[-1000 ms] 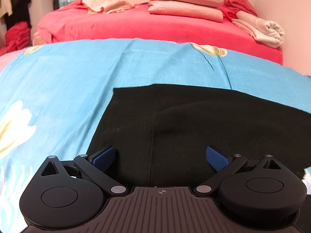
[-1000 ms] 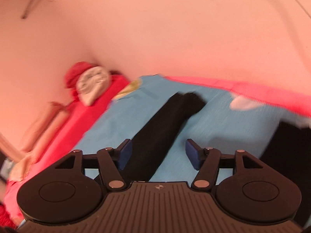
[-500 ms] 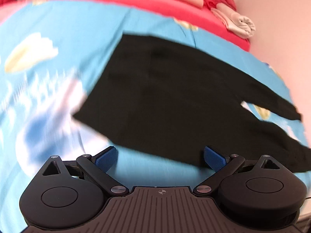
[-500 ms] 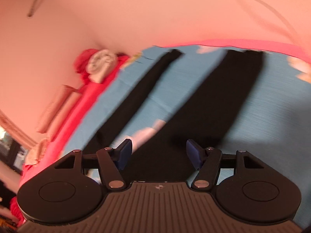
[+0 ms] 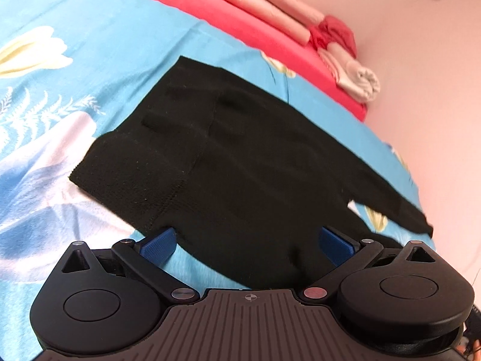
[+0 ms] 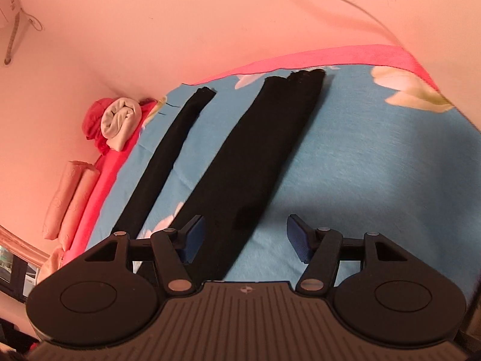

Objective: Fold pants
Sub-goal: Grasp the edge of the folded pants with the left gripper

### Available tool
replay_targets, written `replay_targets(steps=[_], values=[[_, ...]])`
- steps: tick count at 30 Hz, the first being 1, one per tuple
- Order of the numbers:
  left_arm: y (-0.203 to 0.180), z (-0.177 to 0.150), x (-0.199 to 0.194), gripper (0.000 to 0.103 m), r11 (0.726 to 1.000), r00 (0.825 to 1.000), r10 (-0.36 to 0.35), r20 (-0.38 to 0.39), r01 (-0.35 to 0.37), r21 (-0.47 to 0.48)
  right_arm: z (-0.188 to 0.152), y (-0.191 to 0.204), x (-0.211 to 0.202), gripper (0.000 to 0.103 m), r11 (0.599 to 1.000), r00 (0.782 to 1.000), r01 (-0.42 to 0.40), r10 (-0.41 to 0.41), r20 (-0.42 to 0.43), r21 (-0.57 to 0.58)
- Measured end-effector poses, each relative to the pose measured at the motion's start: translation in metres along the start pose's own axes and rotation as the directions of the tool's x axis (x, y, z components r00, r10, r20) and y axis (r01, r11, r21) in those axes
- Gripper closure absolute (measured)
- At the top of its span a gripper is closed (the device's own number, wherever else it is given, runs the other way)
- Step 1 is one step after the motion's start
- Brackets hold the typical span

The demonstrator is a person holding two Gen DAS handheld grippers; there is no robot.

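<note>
Black pants (image 5: 246, 162) lie flat on a blue flowered sheet (image 5: 90, 69), the waistband at the left in the left wrist view. My left gripper (image 5: 246, 245) is open and empty, just above the near edge of the seat. In the right wrist view the two legs (image 6: 249, 165) stretch away toward the wall, spread apart, the far leg (image 6: 168, 150) thinner at the left. My right gripper (image 6: 245, 237) is open and empty, over the near leg's right edge.
A red bedspread (image 5: 255, 33) runs behind the blue sheet, with folded pink bedding (image 5: 270, 9) and a rolled cream and red bundle (image 5: 357, 81) by the wall. The pink wall (image 6: 210, 30) borders the bed's far side.
Both grippers swung over the bed. The left one came closer to the pants' near edge. The right one turned so both legs lie in view. Both stayed open.
</note>
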State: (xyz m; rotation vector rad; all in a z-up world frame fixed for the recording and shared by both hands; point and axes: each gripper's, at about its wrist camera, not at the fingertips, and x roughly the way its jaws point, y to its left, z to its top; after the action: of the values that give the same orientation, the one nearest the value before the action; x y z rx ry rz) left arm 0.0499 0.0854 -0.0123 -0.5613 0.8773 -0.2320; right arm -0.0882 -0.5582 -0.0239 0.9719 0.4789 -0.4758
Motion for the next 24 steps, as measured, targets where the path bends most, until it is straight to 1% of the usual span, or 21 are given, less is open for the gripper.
replay_targets(steps=[3,6,7,8,9,10,12,14,17,20,22,24], values=[[0.003,0.002,0.002,0.000,0.999,1.000,-0.018,0.023,0.019,-0.037,0.004,0.001,0.009,0.037,0.999,0.999,-0.037,0.037,0.018,-0.013],[0.008,0.002,-0.001,0.000,0.998,0.999,-0.035,0.033,0.037,-0.052,0.002,0.002,0.013,0.037,0.997,0.996,-0.068,0.069,0.051,-0.035],[0.009,0.002,-0.001,0.000,0.998,0.998,-0.039,0.039,0.041,-0.057,0.002,0.002,0.015,0.044,0.996,0.995,-0.076,0.079,0.058,-0.050],[0.011,0.002,-0.002,0.000,0.997,0.998,-0.038,0.049,0.041,-0.065,0.001,0.000,0.016,0.063,0.995,0.995,-0.076,0.081,0.066,-0.062],[0.013,0.001,-0.004,0.000,0.997,0.998,-0.036,0.057,0.040,-0.070,0.000,-0.001,0.018,0.088,0.995,0.995,-0.071,0.075,0.061,-0.070],[0.016,0.001,-0.005,0.000,0.997,0.998,-0.027,0.058,0.032,-0.075,-0.001,-0.004,0.021,0.093,0.996,0.996,-0.069,0.072,0.048,-0.063],[0.021,-0.001,-0.008,0.000,0.996,0.998,0.003,0.059,0.002,-0.086,-0.005,-0.013,0.020,0.094,0.995,0.993,-0.102,0.103,0.054,-0.016],[0.026,-0.002,-0.010,0.000,0.995,0.998,0.004,0.065,0.002,-0.095,-0.008,-0.014,0.017,0.094,0.993,0.991,-0.116,0.117,0.060,-0.020],[0.029,0.000,-0.013,0.004,0.995,0.997,0.003,0.077,0.005,-0.104,-0.009,-0.008,0.018,0.094,0.993,0.993,-0.099,0.103,0.062,-0.066],[0.022,0.006,-0.019,0.005,0.996,0.994,-0.011,0.108,0.020,-0.085,-0.002,0.006,0.018,0.095,0.989,0.993,-0.084,0.093,0.068,-0.124],[0.013,0.013,-0.024,0.005,0.998,0.990,-0.027,0.136,0.035,-0.058,0.006,0.022,0.018,0.095,0.981,0.991,-0.091,0.106,0.077,-0.173],[0.003,0.025,-0.030,0.006,0.998,0.984,-0.044,0.174,0.049,-0.028,0.017,0.040,0.019,0.095,0.972,0.987,-0.117,0.136,0.081,-0.204]])
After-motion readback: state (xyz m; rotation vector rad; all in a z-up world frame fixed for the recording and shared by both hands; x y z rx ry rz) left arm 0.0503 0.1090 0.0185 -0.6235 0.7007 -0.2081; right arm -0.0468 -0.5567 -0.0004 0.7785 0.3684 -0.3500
